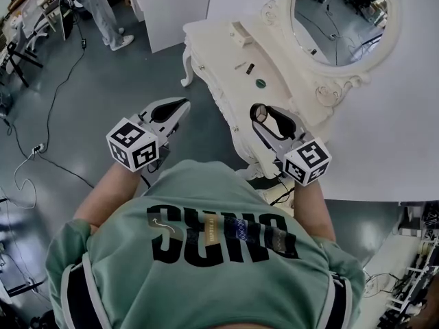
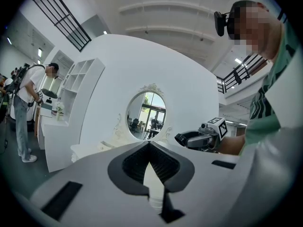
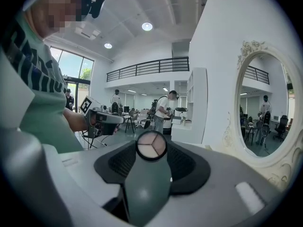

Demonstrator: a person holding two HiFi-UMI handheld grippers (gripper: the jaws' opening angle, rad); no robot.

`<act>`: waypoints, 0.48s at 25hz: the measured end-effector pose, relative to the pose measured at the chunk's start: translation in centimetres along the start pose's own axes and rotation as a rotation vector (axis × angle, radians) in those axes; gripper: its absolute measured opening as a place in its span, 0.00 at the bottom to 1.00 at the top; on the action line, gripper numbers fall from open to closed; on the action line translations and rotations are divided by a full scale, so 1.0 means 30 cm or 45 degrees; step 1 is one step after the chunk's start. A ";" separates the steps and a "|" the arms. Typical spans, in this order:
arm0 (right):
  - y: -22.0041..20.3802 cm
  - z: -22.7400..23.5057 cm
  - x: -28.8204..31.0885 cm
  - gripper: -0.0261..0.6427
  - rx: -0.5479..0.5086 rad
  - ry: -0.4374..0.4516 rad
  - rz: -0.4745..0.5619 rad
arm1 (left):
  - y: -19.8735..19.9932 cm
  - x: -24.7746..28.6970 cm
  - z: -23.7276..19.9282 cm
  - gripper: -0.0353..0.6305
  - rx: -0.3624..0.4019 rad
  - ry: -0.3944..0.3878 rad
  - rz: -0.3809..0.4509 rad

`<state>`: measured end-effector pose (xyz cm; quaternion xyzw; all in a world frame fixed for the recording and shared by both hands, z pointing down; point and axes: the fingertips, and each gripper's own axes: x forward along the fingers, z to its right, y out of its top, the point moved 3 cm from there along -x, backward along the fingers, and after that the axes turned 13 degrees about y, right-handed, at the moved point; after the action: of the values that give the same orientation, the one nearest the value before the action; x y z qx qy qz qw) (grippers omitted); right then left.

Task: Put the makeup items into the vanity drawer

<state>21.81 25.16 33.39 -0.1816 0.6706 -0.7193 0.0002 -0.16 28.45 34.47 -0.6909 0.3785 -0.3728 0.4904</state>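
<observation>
Head camera looks steeply down past the person's shoulders onto the bench; cameras on the left tool and right tool sit close behind their jaws, facing roughly level, all sharing the oval mirror.

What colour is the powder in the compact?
The compact shows three pale pink-beige wedges; right gripper view.

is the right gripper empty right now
No, the right gripper is closed on a grey-green compact, and its round three-shade pan shows between the jaws in the right gripper view.

Small items lie on the vanity top, before the mirror.
</observation>
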 end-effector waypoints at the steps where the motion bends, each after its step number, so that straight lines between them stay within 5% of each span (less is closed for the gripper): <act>1: 0.002 0.005 -0.013 0.36 -0.003 0.005 0.003 | 0.003 0.009 0.013 0.06 0.003 0.002 0.001; 12: -0.055 0.100 -0.188 0.36 -0.005 0.048 0.035 | -0.021 0.146 0.186 0.06 -0.004 0.013 0.014</act>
<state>28.27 23.80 33.62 -0.1587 0.6744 -0.7211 -0.0029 6.80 26.91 34.36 -0.6876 0.3853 -0.3731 0.4894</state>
